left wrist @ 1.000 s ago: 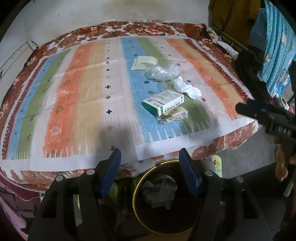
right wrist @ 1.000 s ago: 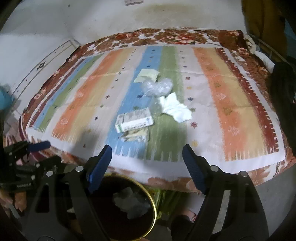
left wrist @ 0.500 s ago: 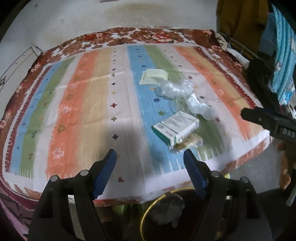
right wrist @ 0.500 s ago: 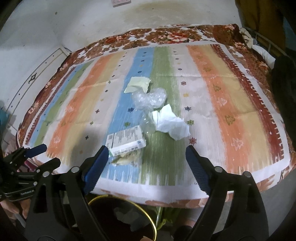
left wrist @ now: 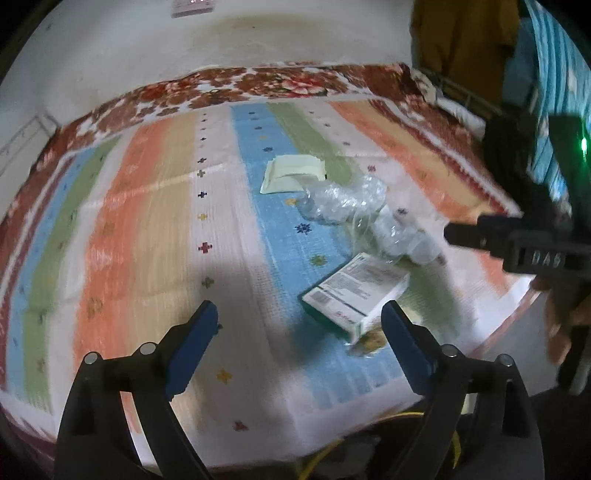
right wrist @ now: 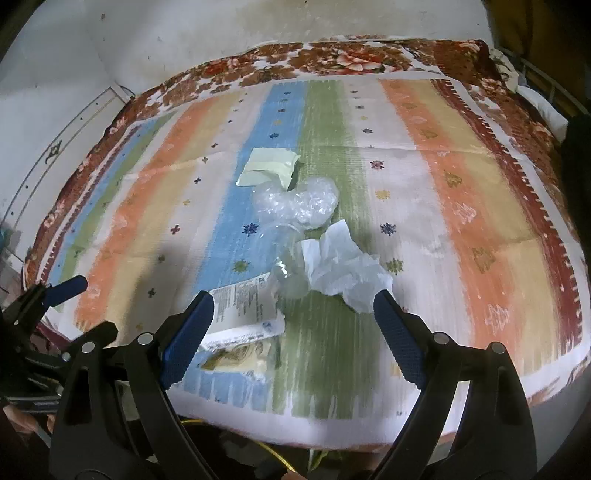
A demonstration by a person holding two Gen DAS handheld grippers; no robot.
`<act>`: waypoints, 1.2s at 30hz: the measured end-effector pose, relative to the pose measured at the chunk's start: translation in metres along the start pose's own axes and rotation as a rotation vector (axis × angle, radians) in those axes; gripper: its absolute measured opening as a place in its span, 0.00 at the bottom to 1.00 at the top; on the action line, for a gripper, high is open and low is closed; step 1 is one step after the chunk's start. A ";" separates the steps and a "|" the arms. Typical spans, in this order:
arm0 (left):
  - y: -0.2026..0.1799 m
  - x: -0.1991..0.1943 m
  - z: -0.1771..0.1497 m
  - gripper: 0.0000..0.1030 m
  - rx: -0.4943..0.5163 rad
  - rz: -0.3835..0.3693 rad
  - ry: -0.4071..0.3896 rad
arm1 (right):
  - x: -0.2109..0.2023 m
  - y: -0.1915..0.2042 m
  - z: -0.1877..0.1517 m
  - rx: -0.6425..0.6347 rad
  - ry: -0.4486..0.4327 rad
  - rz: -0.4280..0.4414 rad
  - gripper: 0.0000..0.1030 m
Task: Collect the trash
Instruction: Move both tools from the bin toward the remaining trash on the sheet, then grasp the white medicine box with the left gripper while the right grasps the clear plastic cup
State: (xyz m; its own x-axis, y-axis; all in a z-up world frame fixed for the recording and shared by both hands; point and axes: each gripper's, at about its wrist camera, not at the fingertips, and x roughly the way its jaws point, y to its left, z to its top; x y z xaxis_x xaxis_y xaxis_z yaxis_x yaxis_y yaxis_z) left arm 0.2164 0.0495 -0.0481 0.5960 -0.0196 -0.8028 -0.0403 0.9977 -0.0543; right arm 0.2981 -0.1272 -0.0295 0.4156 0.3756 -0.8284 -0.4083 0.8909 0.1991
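Observation:
Trash lies on a striped cloth (left wrist: pixel 147 221) on a bed: a white and green carton (left wrist: pixel 356 291) (right wrist: pixel 245 308), a small yellowish wrapper (left wrist: pixel 369 341) (right wrist: pixel 236 356) under its near end, crumpled white tissue (right wrist: pixel 343 267) (left wrist: pixel 406 240), clear crumpled plastic (left wrist: pixel 343 201) (right wrist: pixel 299 201) and a pale yellow folded paper (left wrist: pixel 291 173) (right wrist: pixel 269 166). My left gripper (left wrist: pixel 299 325) is open and empty, just left of the carton. My right gripper (right wrist: pixel 293 317) is open and empty, in front of the tissue and carton. Each gripper shows at the edge of the other's view.
A bin's yellow rim (left wrist: pixel 332 446) (right wrist: pixel 273 454) peeks out below the bed's near edge. A white wall (right wrist: pixel 184 33) stands behind the bed. Dark clothes and a blue curtain (left wrist: pixel 554 92) hang at the right.
Both grippers have moved up from over the bin and forward over the bed toward the trash. The bin has dropped almost out of view. Both stay open.

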 end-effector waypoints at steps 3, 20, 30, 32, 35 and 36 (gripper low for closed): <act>0.003 0.014 0.003 0.89 -0.004 -0.055 0.011 | 0.011 0.002 0.005 -0.013 0.014 -0.003 0.81; -0.012 0.078 0.004 0.94 0.152 -0.356 0.138 | 0.073 0.004 0.033 -0.022 0.090 0.053 0.80; -0.017 0.104 0.002 0.94 0.172 -0.461 0.202 | 0.101 0.003 0.032 -0.046 0.177 0.088 0.63; -0.018 0.107 0.000 0.94 0.196 -0.447 0.200 | 0.104 0.001 0.031 -0.046 0.190 0.086 0.57; -0.012 0.113 0.003 0.94 0.181 -0.452 0.209 | 0.106 -0.001 0.031 -0.042 0.196 0.084 0.51; -0.008 0.116 0.004 0.94 0.160 -0.461 0.213 | 0.106 -0.001 0.031 -0.038 0.197 0.087 0.49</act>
State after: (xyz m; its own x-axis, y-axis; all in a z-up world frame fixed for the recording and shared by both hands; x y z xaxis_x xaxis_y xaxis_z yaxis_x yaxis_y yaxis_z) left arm 0.2891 0.0394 -0.1379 0.3457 -0.4548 -0.8208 0.3204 0.8793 -0.3524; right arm 0.3675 -0.0805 -0.1017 0.2118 0.3905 -0.8959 -0.4681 0.8453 0.2577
